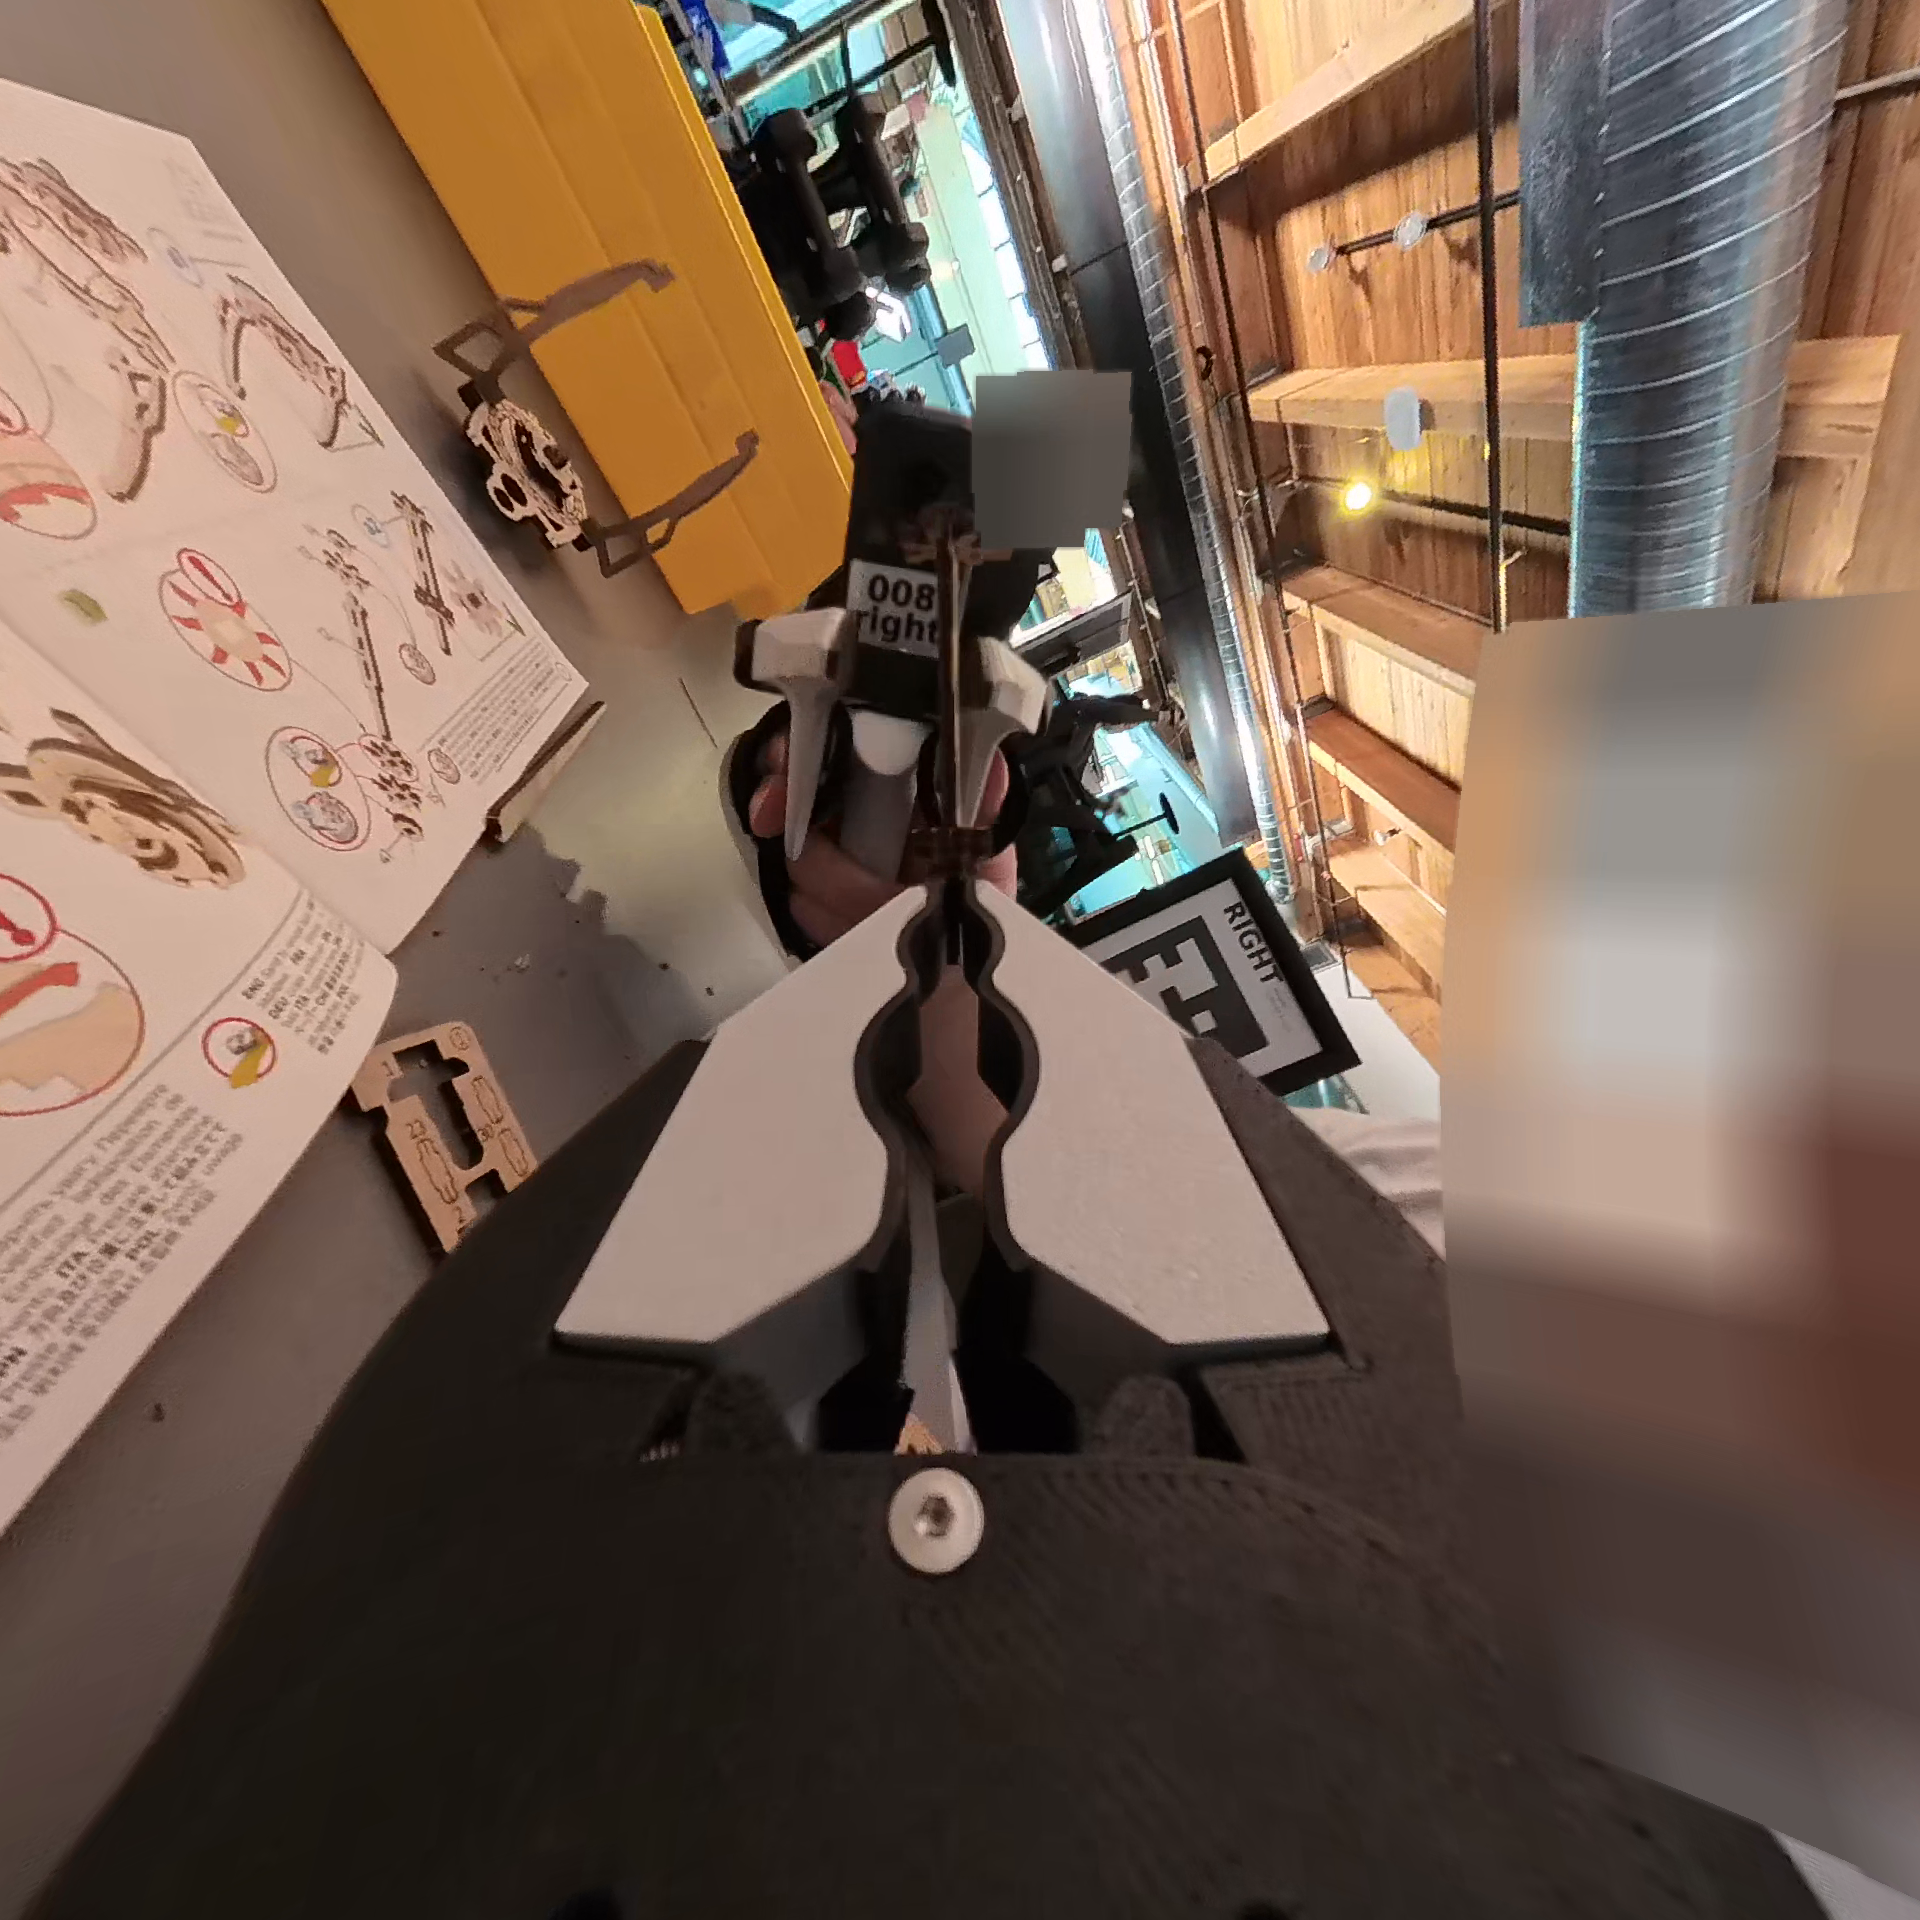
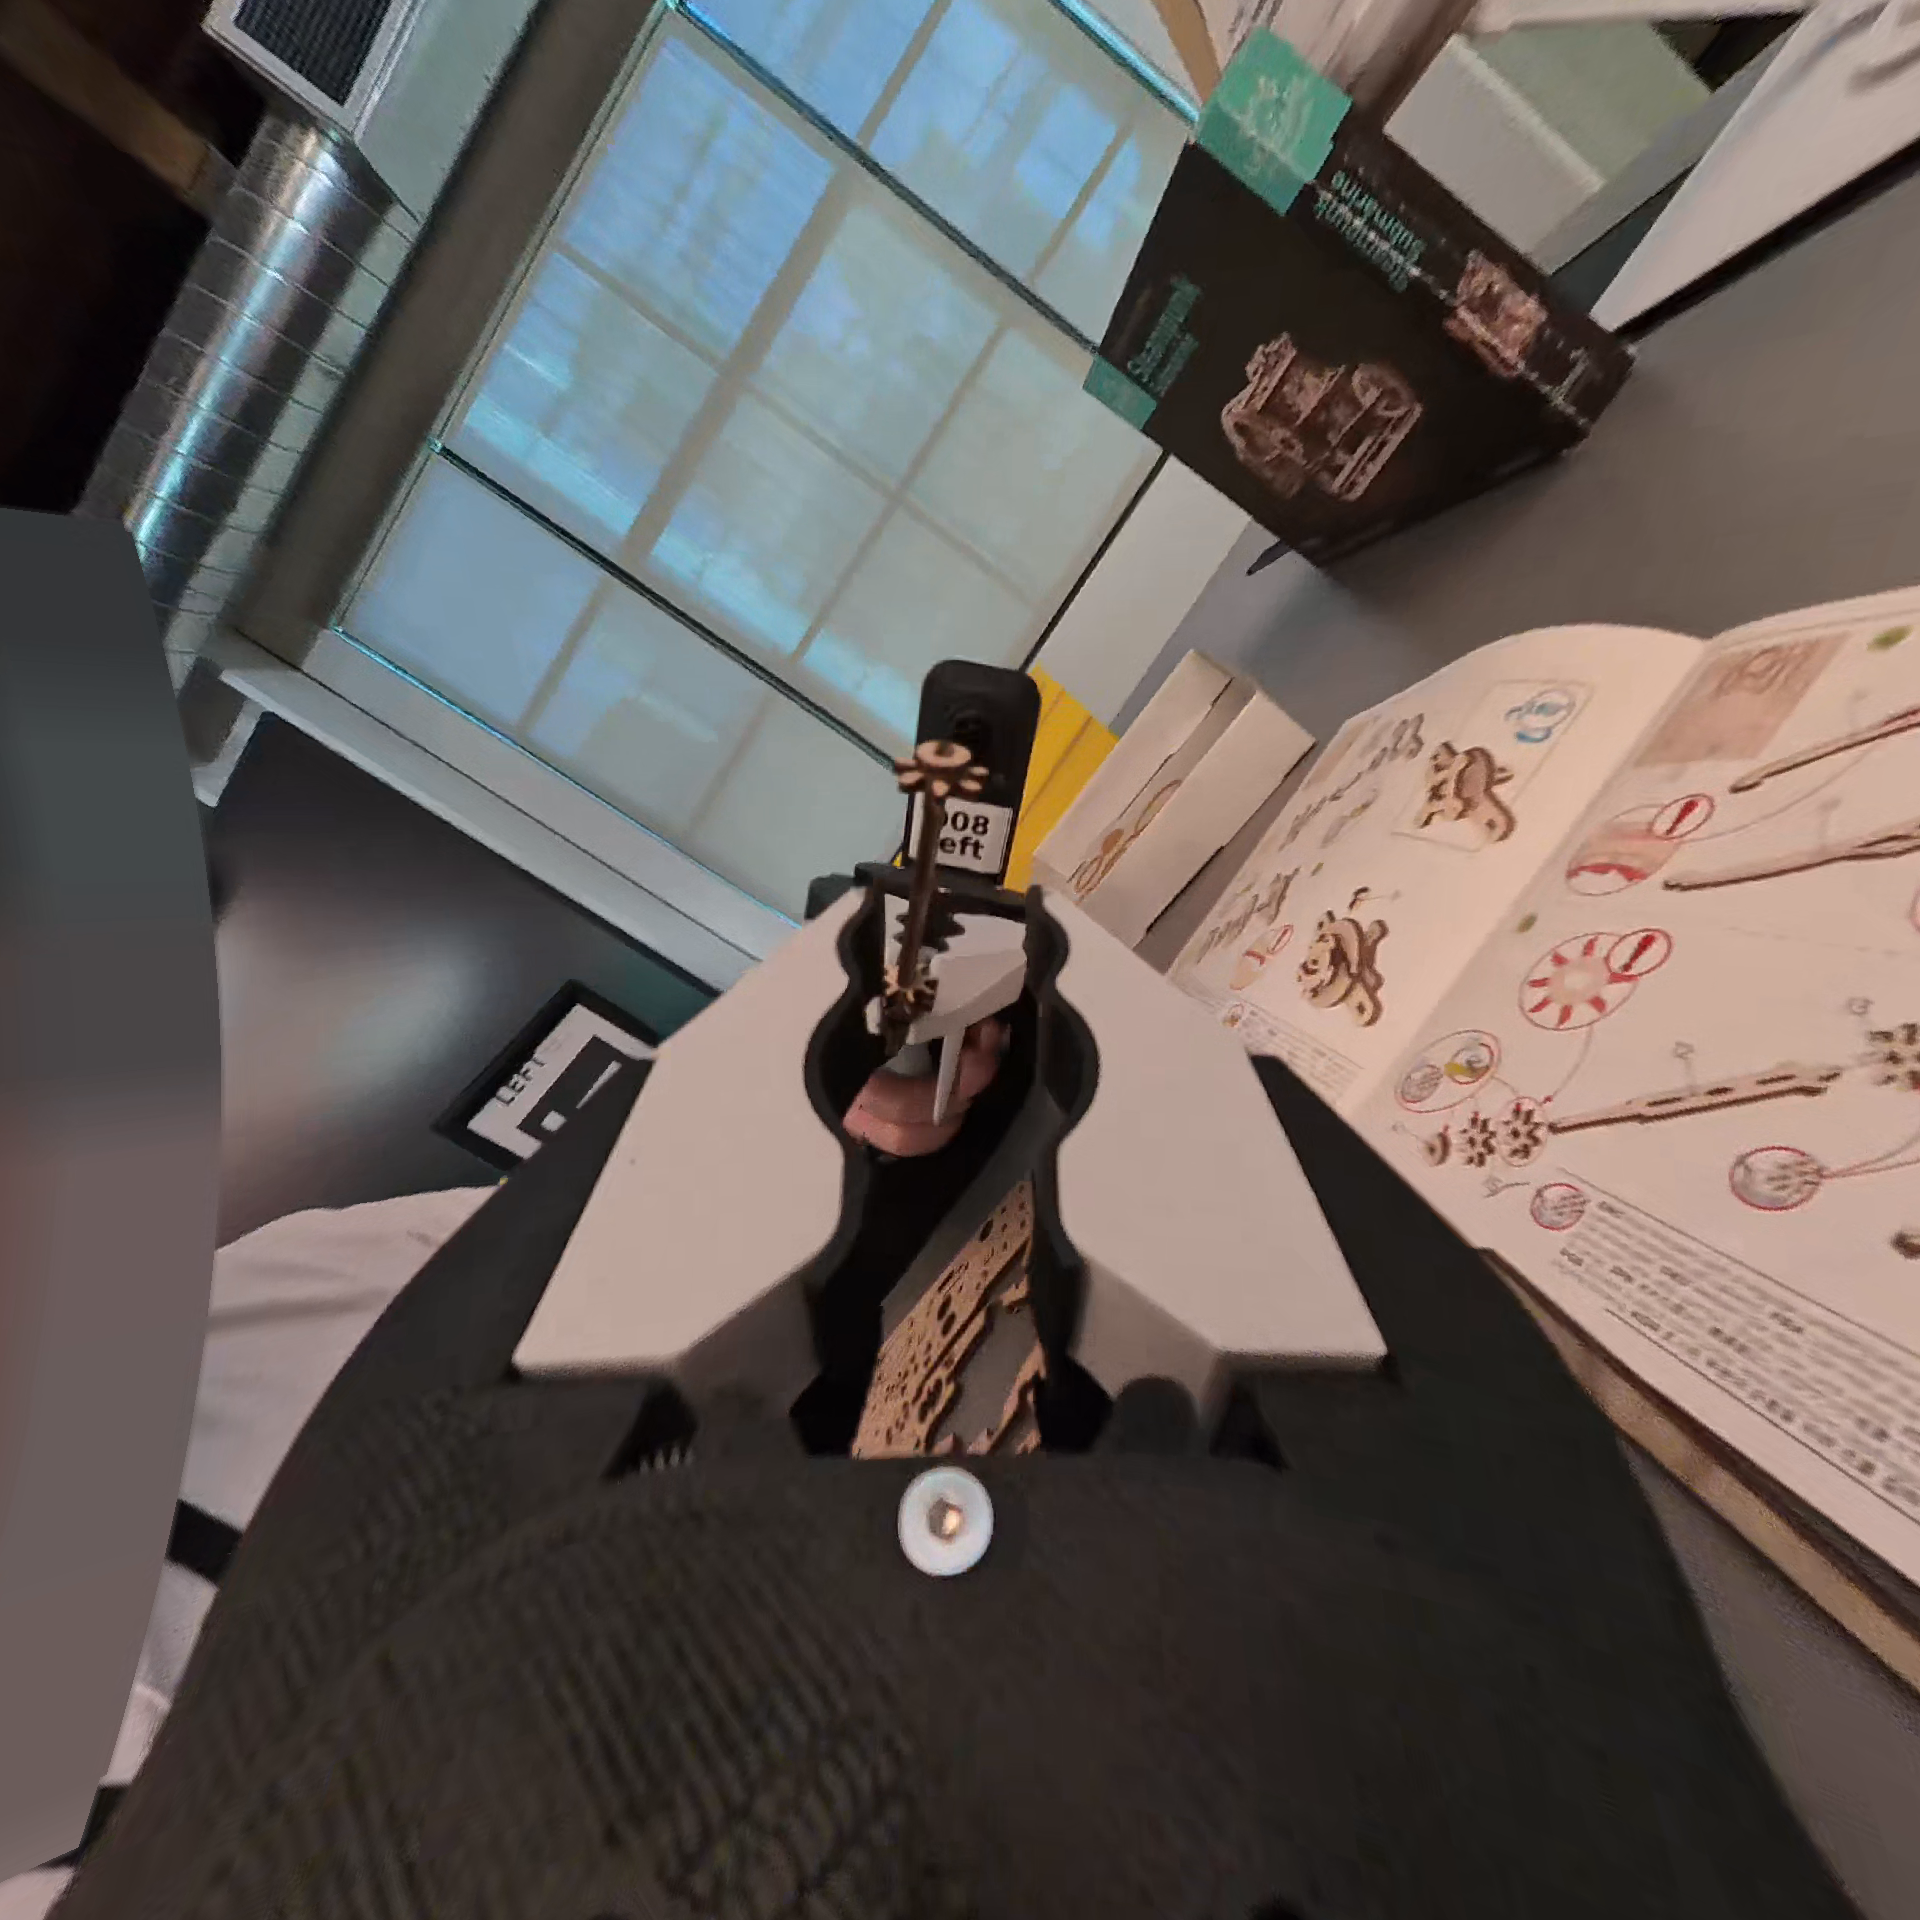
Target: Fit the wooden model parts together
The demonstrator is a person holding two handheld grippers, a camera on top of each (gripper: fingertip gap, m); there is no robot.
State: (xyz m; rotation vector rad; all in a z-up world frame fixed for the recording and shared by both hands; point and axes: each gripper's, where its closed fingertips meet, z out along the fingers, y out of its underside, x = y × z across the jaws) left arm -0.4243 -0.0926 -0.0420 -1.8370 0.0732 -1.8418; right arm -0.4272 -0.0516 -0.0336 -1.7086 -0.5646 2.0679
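Left tongs point(image 1: 948, 902) pinching thin wooden rod with flower-shaped gears point(image 1: 950, 727), raised clear above grey table point(image 1: 623, 748). Right tongs point(image 2: 940, 914) spread around that rod point(image 2: 920, 914). Open illustrated instruction booklet point(image 1: 239, 644) left, yellow plastic bin point(image 1: 623, 291) beyond.

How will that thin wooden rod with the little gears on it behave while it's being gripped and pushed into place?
The wooden rod looks very slender, so it is probably light and apt to snap if bent. The left hand-held gripper pinches only one end, so it may pivot under a push. Its small gears look delicate, likely fragile.
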